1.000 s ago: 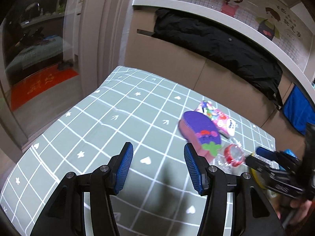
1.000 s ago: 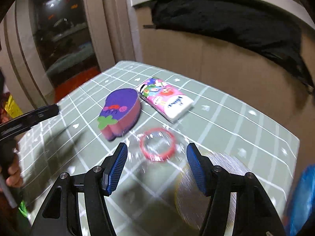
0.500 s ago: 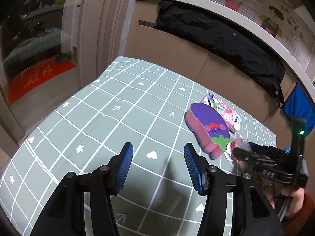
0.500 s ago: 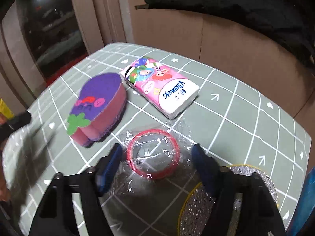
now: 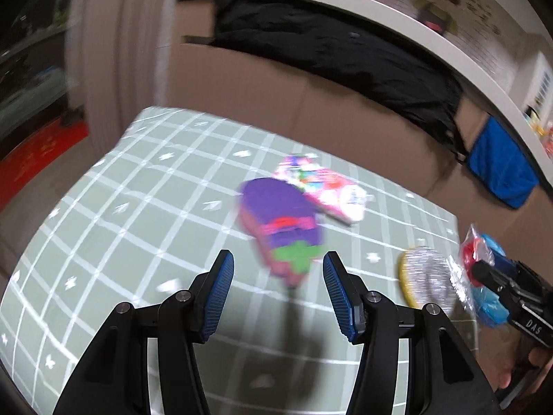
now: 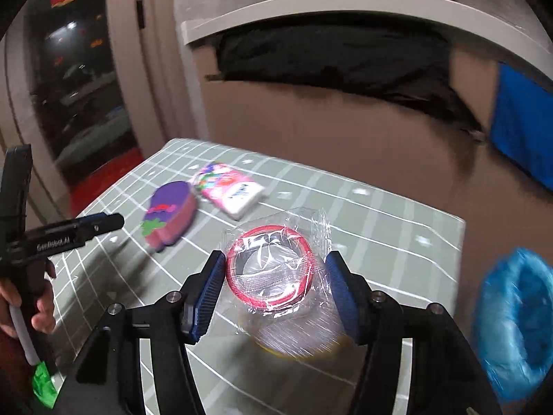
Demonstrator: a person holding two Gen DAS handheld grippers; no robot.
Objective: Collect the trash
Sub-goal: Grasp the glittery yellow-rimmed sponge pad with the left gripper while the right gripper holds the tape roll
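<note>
Counter [image 5: 145, 207] grey-green, white grid. Sponge [image 5: 280, 221] purple, pink, green. Wrapper [image 6: 273, 266] clear, red ring. Bag [image 6: 515, 314] blue. Fingers [image 5: 216, 297] blue-padded.

The left gripper [image 5: 274, 292] hovers above the worktop [image 5: 145, 207] with its blue-padded fingers [image 5: 217, 292] spread wide and nothing between them. The right gripper [image 6: 273, 294] is raised, its fingers [image 6: 340, 294] closed against both sides of a red-rimmed clear plastic wrapper [image 6: 271, 268]. A bare hand [image 6: 41, 306] grips the left gripper's handle at the near left.
</note>
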